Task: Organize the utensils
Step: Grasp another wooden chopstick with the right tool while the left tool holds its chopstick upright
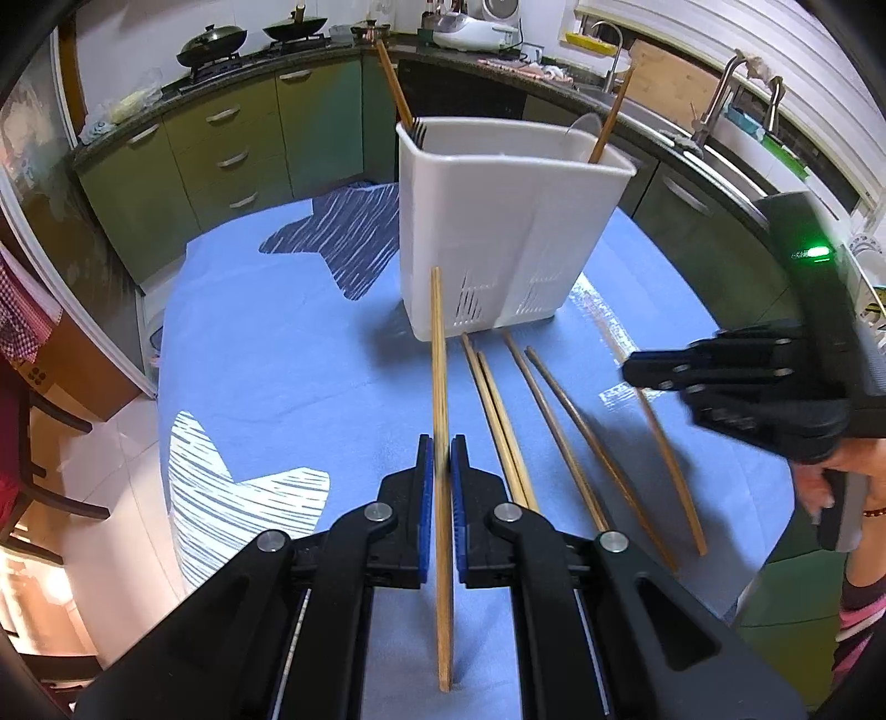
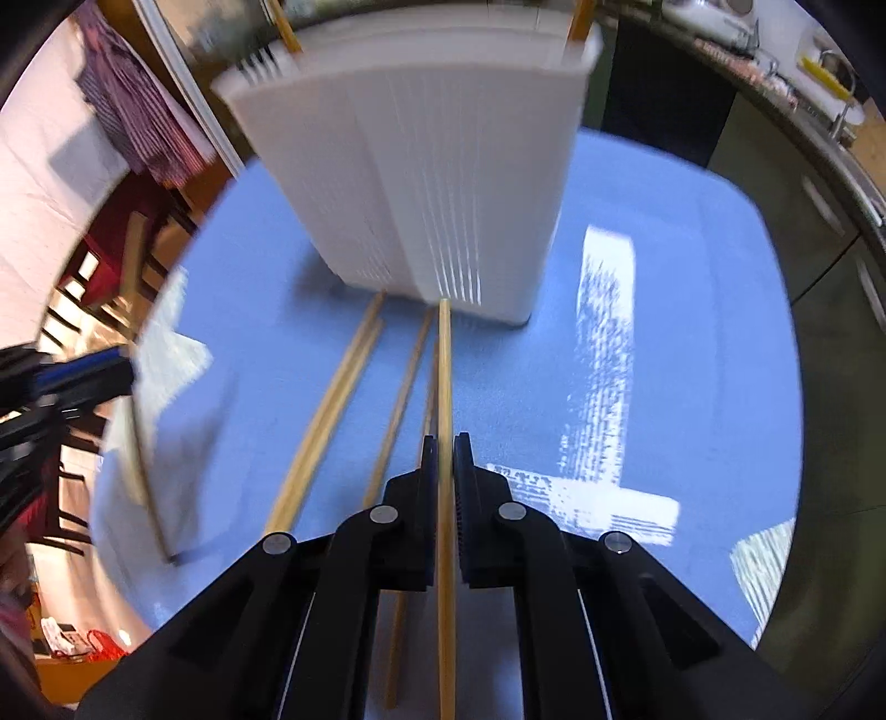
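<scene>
A white plastic utensil holder [image 1: 498, 221] stands on the blue tablecloth [image 1: 266, 354], with wooden-handled utensils [image 1: 396, 83] sticking out of it. My left gripper [image 1: 441, 448] is shut on a light wooden chopstick [image 1: 439, 360] that points toward the holder's base. Several more chopsticks [image 1: 501, 426] lie loose on the cloth just right of it. In the right wrist view my right gripper [image 2: 444, 443] is shut on another chopstick [image 2: 444, 376], aimed at the holder [image 2: 421, 183], with loose chopsticks [image 2: 332, 404] to its left. From the left wrist view the right gripper [image 1: 631, 370] hovers at the right.
Green kitchen cabinets [image 1: 221, 138] and a counter with woks [image 1: 213, 41] and a sink tap [image 1: 720, 94] curve behind the table. A dark chair [image 1: 44, 443] stands off the table's left edge. A person's hand [image 1: 819, 487] holds the right gripper's handle.
</scene>
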Tool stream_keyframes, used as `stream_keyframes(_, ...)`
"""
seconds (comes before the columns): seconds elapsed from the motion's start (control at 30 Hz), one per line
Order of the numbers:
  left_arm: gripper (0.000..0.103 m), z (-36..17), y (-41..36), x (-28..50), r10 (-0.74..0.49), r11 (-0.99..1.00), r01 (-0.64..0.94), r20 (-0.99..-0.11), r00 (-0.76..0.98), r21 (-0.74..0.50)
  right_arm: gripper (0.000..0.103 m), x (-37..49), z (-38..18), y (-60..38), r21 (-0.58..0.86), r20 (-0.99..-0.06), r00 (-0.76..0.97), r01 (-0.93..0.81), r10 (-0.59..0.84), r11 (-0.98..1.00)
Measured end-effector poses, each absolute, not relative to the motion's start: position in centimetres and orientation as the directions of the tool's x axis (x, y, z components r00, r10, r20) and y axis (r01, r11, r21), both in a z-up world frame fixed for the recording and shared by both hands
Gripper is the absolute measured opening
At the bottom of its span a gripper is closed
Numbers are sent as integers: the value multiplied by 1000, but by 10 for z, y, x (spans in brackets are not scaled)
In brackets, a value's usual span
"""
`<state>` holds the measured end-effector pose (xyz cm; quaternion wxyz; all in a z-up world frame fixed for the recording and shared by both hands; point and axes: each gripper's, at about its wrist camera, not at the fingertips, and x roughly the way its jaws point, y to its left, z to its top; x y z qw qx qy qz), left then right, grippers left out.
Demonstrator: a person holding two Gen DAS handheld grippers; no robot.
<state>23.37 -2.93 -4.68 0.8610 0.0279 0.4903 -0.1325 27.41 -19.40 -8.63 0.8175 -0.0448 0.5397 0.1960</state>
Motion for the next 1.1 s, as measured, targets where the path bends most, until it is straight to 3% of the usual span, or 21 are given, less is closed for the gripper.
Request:
stream_keyframes(0.47,6,-5,-24,189,-223,955,291,-785,578,-57,7,191,-9,-251,151,-782,514,-392,352,908)
stream_keyframes(1.1,6,10,-26,177,-237,949,310,-764,600,-51,7,179,-1,-266,157,-758,539,-394,366,905)
